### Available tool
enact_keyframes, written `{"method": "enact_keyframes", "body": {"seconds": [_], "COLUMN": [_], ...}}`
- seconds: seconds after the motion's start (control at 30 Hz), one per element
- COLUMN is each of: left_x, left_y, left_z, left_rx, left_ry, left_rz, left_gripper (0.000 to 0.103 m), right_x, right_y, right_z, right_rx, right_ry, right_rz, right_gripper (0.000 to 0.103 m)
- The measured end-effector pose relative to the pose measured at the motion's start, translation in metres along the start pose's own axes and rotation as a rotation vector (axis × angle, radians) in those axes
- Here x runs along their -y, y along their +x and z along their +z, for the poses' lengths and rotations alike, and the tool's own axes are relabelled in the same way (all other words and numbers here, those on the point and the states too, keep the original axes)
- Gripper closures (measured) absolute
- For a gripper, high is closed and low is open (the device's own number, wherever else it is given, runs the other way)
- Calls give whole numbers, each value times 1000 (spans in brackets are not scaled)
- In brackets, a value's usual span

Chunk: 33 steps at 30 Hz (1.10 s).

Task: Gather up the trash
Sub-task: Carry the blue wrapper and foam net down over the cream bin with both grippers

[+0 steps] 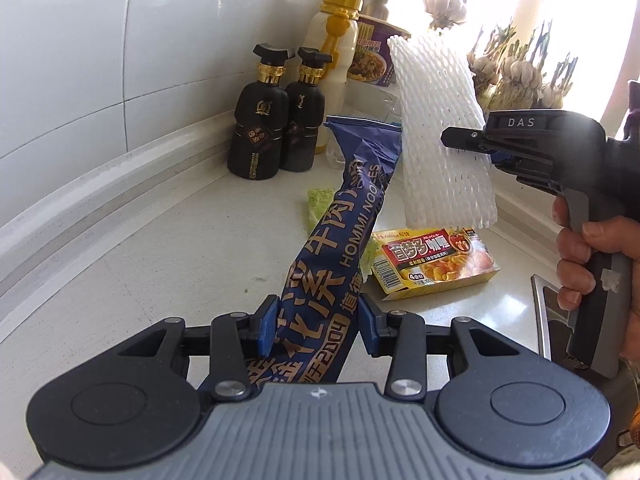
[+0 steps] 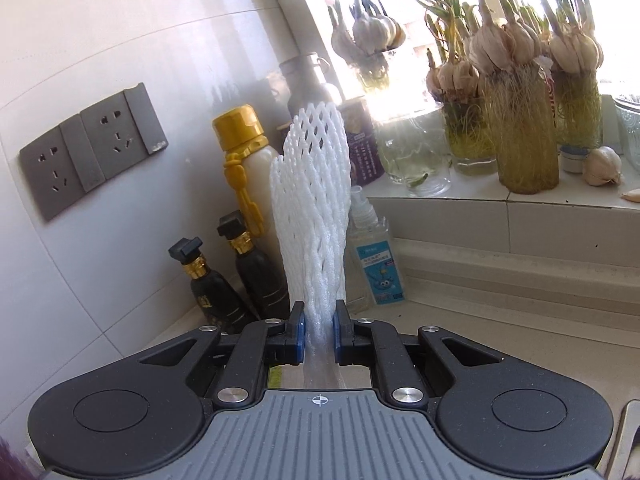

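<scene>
A long blue instant-noodle wrapper [image 1: 344, 232] with gold lettering stands up off the white counter [image 1: 160, 248], and my left gripper [image 1: 318, 320] is shut on its lower part. A white foam fruit net [image 1: 440, 120] hangs in the air to its right, pinched near one edge by my right gripper [image 1: 464, 138], which a person's hand [image 1: 576, 256] holds. In the right wrist view the foam net [image 2: 312, 208] rises upright from my shut right gripper [image 2: 319, 328]. A yellow curry box [image 1: 436, 258] and a green leaf scrap [image 1: 318, 200] lie on the counter beneath.
Two black bottles [image 1: 258, 128], a yellow-capped bottle [image 1: 336, 40] and a purple noodle cup [image 1: 372, 56] stand by the wall. Jars of sprouting garlic [image 2: 520, 120] line the windowsill, with a clear spray bottle [image 2: 372, 248] below. Wall sockets [image 2: 88, 148] are on the left. A metal sink edge [image 1: 540, 312] is on the right.
</scene>
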<state>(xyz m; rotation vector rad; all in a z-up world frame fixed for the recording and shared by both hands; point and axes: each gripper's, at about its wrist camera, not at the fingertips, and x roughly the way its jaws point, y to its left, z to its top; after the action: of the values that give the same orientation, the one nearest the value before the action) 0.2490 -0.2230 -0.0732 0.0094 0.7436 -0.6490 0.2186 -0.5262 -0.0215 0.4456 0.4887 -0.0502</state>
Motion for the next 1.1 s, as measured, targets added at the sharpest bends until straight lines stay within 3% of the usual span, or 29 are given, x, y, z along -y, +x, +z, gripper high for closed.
{"method": "enact_keyframes", "body": {"seconds": [0.53, 1.1], "left_x": [-31, -62], "left_y": [-54, -122], "left_z": [-20, -52], "left_rx": [13, 24], "left_ry": [-104, -215], "left_rz": [41, 94], "left_gripper": [65, 65], "right_x": [-50, -80], "right_y": [-57, -109], "right_z": [-26, -72], "right_rx": [-99, -240], "right_ry": [-25, 71], "right_rz": [77, 160], "right_gripper": [92, 92]}}
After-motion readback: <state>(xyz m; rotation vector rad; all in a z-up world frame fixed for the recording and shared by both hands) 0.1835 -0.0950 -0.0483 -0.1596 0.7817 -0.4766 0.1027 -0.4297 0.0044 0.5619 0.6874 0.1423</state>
